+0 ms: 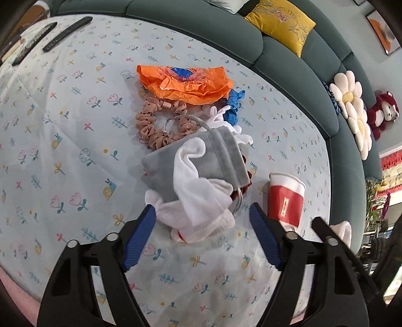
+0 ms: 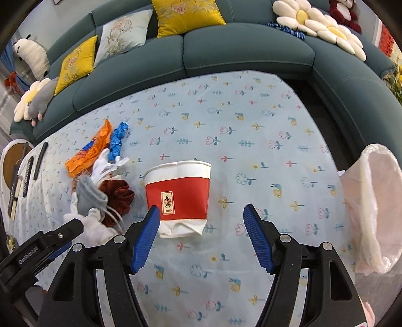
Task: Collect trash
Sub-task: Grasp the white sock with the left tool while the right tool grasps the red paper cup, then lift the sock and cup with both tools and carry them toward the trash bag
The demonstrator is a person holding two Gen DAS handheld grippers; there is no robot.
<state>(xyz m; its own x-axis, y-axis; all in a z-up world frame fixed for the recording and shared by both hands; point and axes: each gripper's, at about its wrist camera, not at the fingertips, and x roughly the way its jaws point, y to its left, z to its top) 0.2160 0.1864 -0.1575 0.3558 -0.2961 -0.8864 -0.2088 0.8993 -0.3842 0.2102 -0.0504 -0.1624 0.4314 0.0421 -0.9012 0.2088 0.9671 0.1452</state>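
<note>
A crushed red-and-white paper cup [image 2: 179,198] lay on its side on the pale blue tablecloth printed with small flowers and snails [image 2: 251,156], its dented base toward the right gripper [image 2: 201,235]. That gripper's blue ribbed pads stood apart with nothing pressed between them; the left pad sat just beside the cup's lower left edge, the right pad well clear of it, so the cup's base lay in the mouth of the gap.

To the cup's left was a heap of soft things: a dark red velvet scrunchie [image 2: 118,198], a grey drawstring pouch [image 1: 191,161], white socks [image 1: 198,201], a tan dotted scrunchie [image 1: 160,123], a crumpled orange plastic wrapper [image 1: 186,83] and a twisted blue plastic strip [image 1: 233,105]. The left gripper [image 1: 203,227] hung over the near end of that heap, its jaws also apart, the white socks lying between the blue pads and the left pad just touching the fabric; I could not tell whether it pressed.

At the table's right edge hung a translucent pinkish plastic bag [image 2: 371,206]. Dark remote controls [image 1: 67,32] lay at the far left. Behind the table curved a teal sofa [image 2: 246,50] with yellow embroidered cushions [image 2: 186,15], daisy-shaped cushions [image 1: 354,113] and a red-and-white plush toy [image 1: 384,113].
</note>
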